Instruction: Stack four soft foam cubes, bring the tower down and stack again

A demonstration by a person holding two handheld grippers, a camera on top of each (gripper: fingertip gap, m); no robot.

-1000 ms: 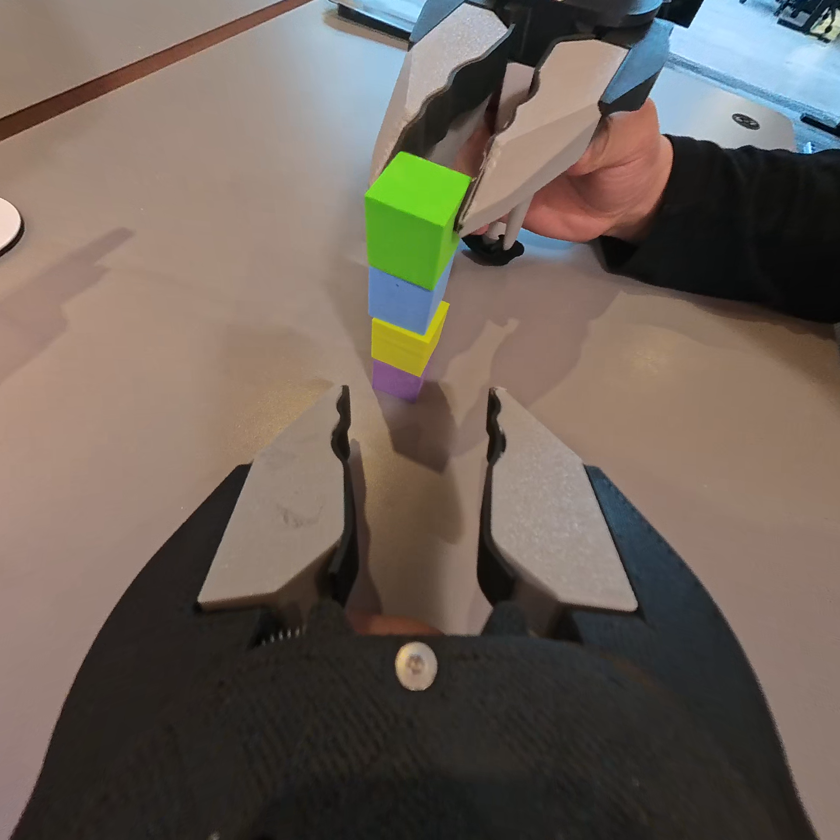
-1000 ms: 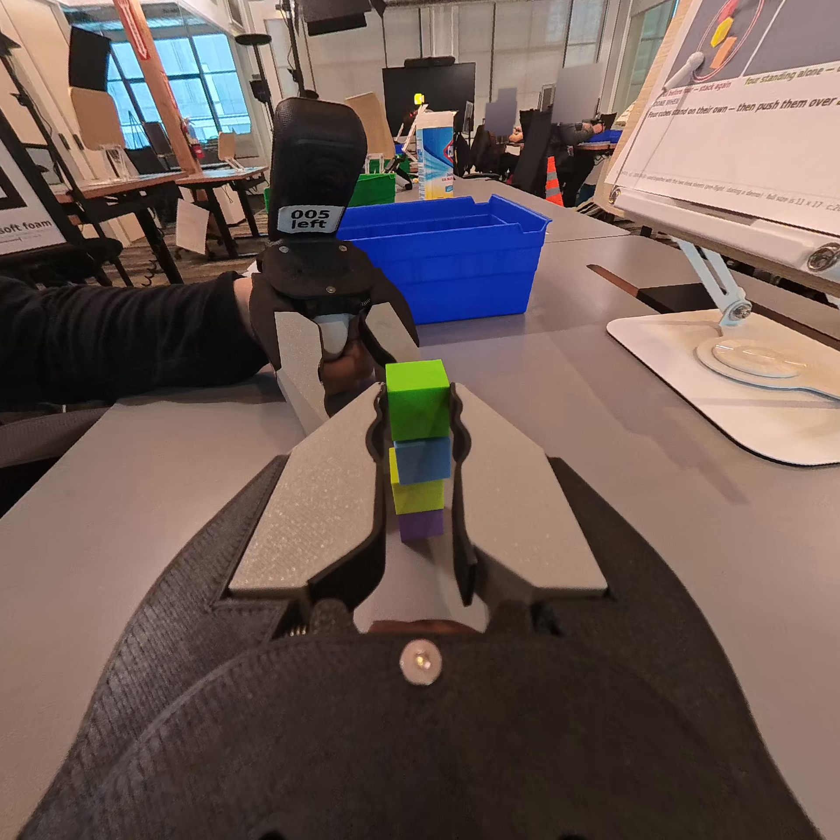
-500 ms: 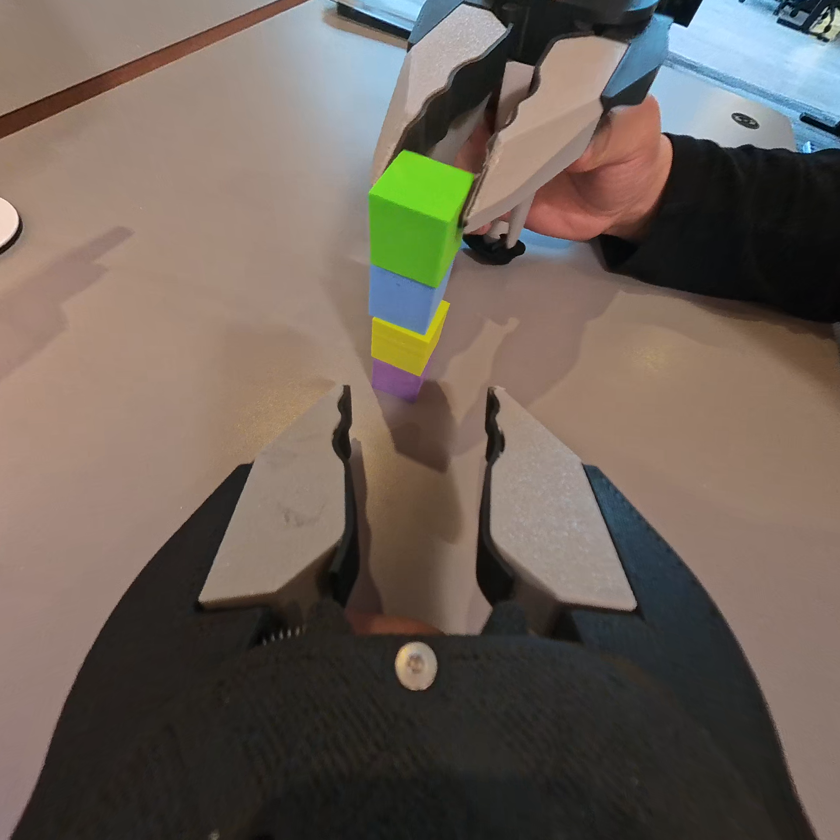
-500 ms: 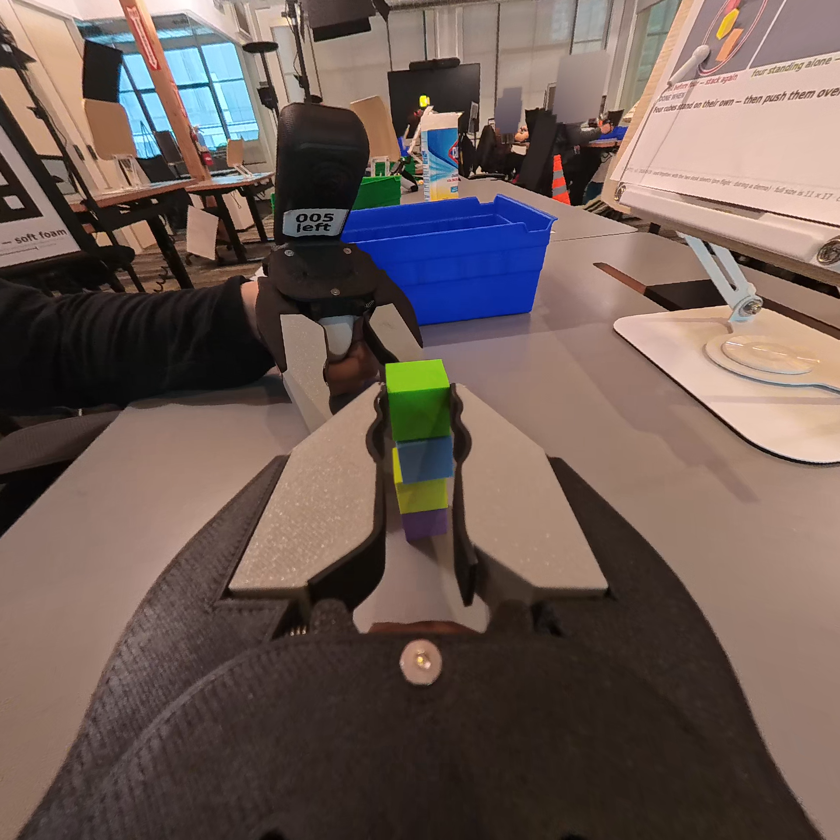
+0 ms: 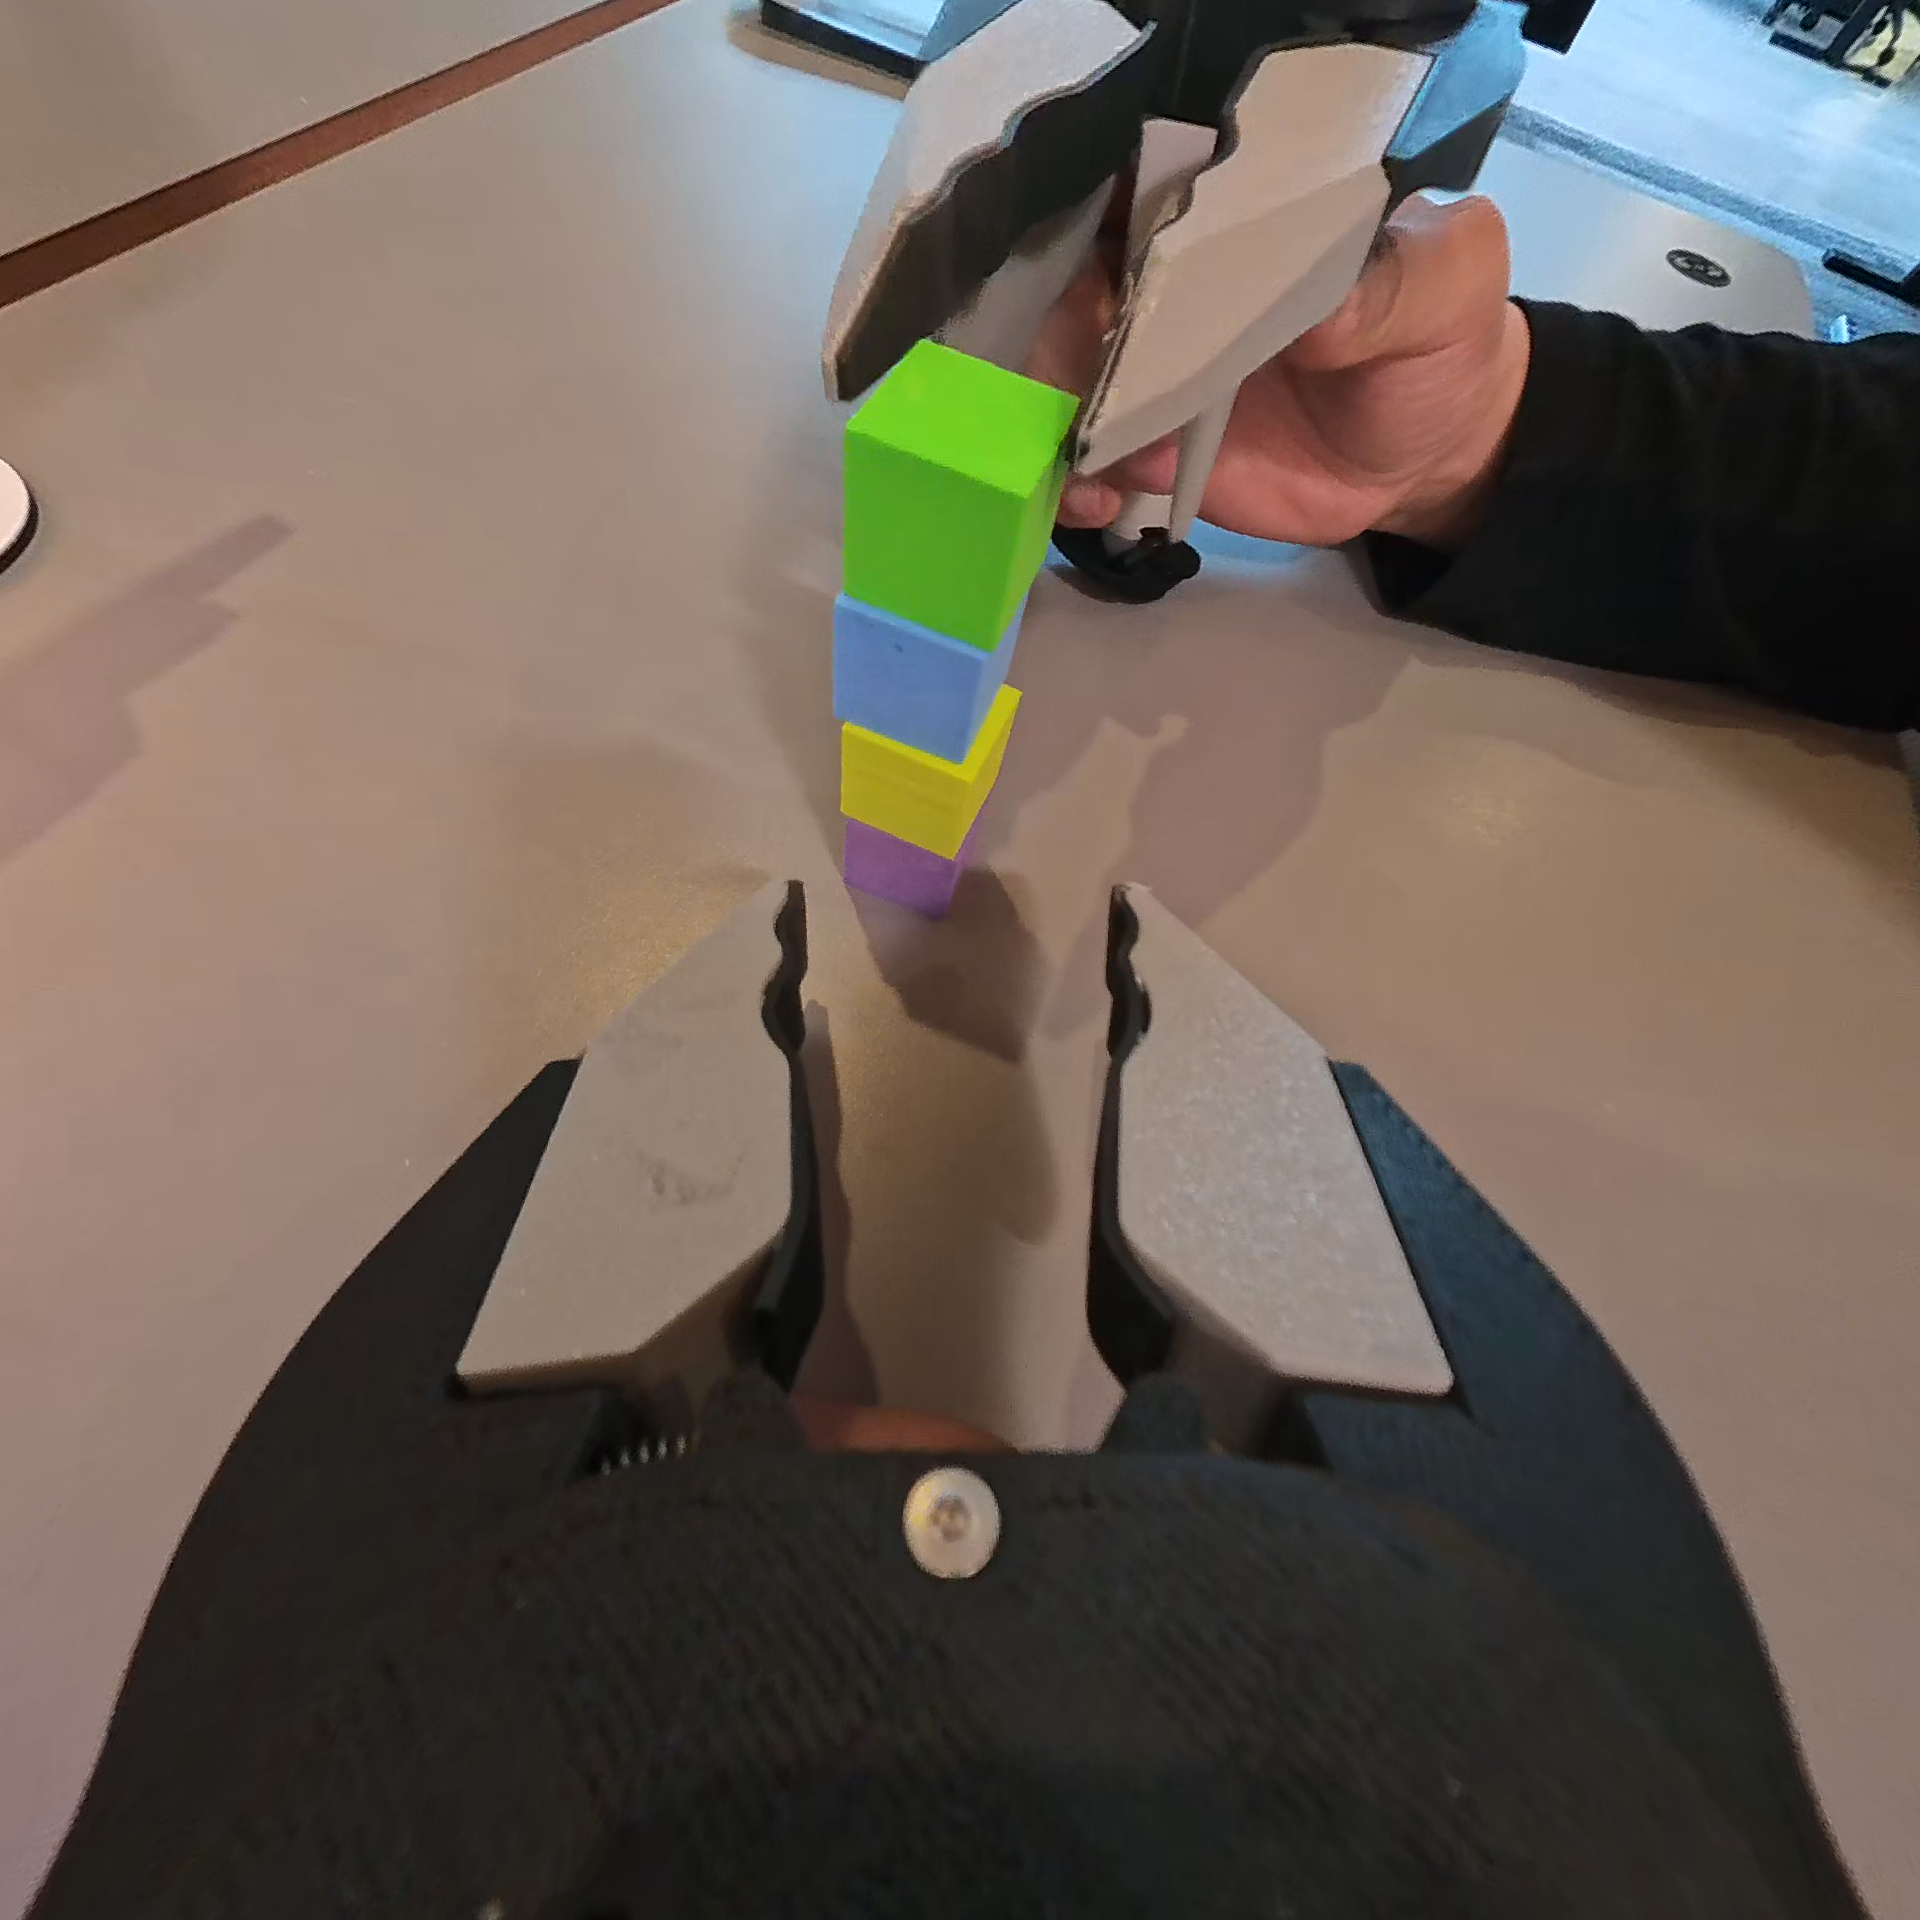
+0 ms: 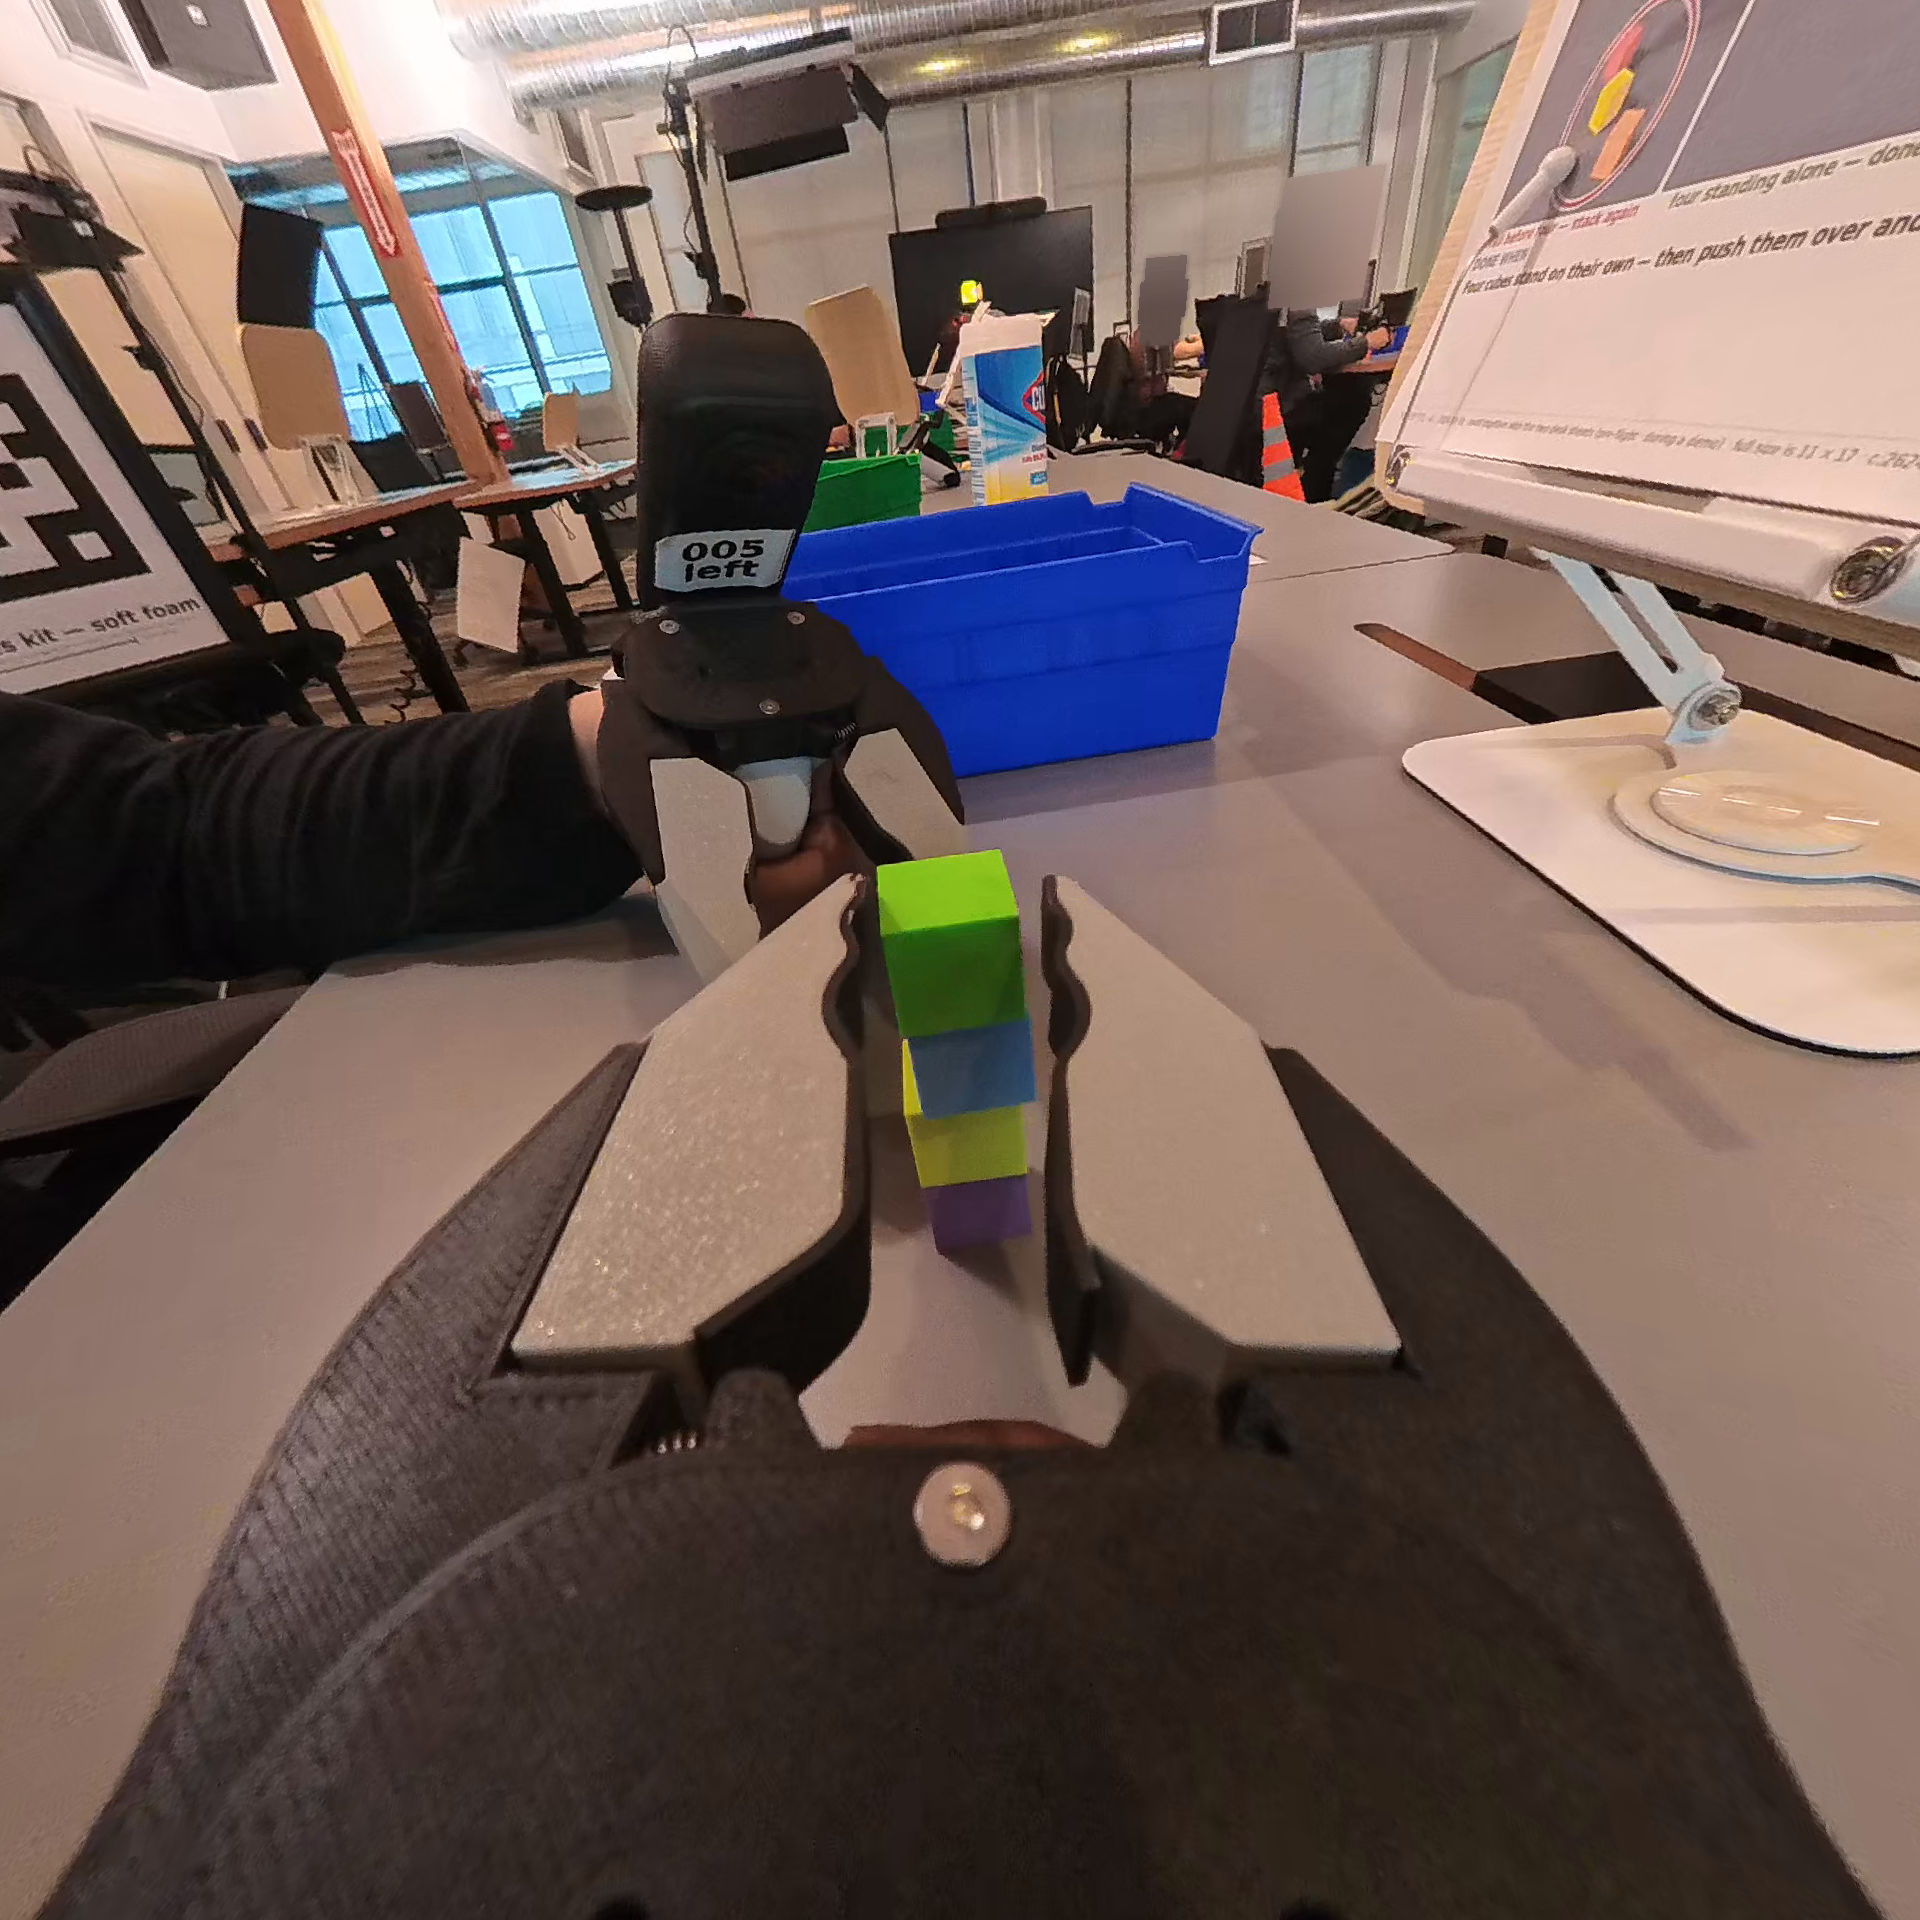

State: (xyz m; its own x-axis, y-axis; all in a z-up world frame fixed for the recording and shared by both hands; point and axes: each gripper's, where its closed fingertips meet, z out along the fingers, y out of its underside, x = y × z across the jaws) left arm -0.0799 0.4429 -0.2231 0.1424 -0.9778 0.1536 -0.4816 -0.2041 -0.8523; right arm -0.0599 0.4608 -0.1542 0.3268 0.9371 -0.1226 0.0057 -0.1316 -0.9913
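A tower of four foam cubes stands on the grey table [image 5: 312,436]: purple cube [image 6: 982,1210] at the bottom, then yellow cube [image 6: 966,1143], blue cube [image 6: 977,1065] and green cube [image 6: 948,935], each slightly offset. The right gripper [image 6: 951,935] is spread around the green cube, with gaps on both sides. It should be drawn straight back and up, no cube brushed. The left gripper [image 5: 956,914], parted and empty, is held just near of the tower.

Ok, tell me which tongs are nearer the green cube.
Right. The right tongs straddle the green cube atop the tower, fingers open with gaps on both sides. The left tongs sit back and low by the purple cube at the base, open and empty.
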